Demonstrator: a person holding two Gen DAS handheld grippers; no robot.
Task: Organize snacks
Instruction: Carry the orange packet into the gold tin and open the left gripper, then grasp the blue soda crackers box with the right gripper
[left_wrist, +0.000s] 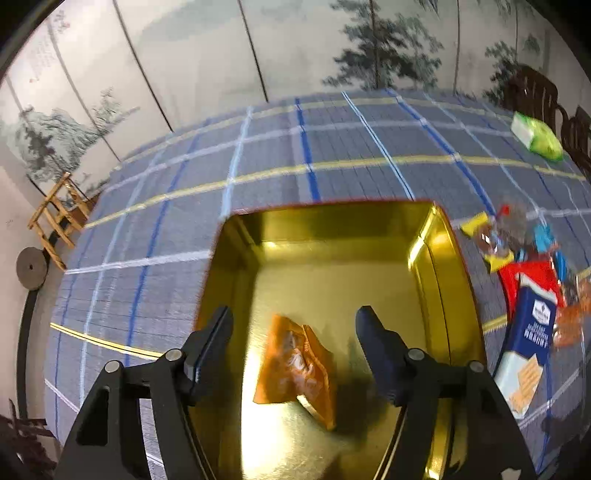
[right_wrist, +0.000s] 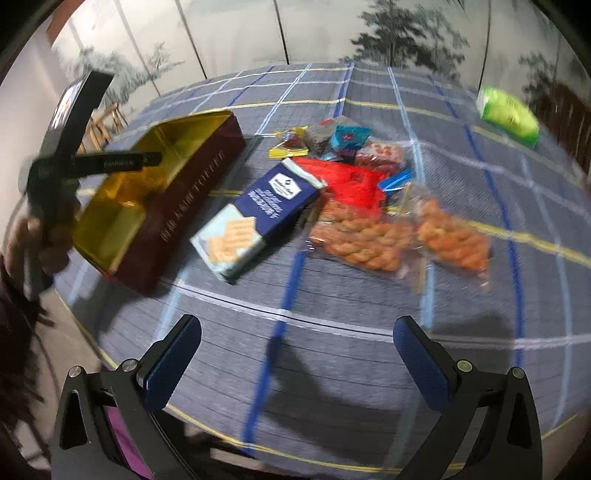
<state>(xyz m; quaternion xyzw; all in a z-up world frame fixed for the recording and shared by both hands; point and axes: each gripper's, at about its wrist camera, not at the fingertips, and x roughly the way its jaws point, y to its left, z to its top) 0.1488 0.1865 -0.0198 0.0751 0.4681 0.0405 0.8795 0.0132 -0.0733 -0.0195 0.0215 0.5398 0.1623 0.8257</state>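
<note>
A glossy gold metal tin (left_wrist: 436, 258) holds a shiny orange foil packet (left_wrist: 295, 369) on a matt woven checked tablecloth (left_wrist: 184, 221).

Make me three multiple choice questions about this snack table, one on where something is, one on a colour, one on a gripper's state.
1. Where does the orange foil snack packet lie?
A. Inside the gold-lined rectangular tin
B. On the checked tablecloth
C. On the green packet

2. What colour is the outside of the tin?
A. Green
B. Dark red
C. White

3. How is the left gripper?
A. Shut on the orange packet
B. Shut on the blue cracker box
C. Open, above the packet

Answers:
1 A, it rests on the tin's gold floor.
2 B, the lettered side wall is dark red.
3 C, its fingers stand apart, clear of the packet.
</note>
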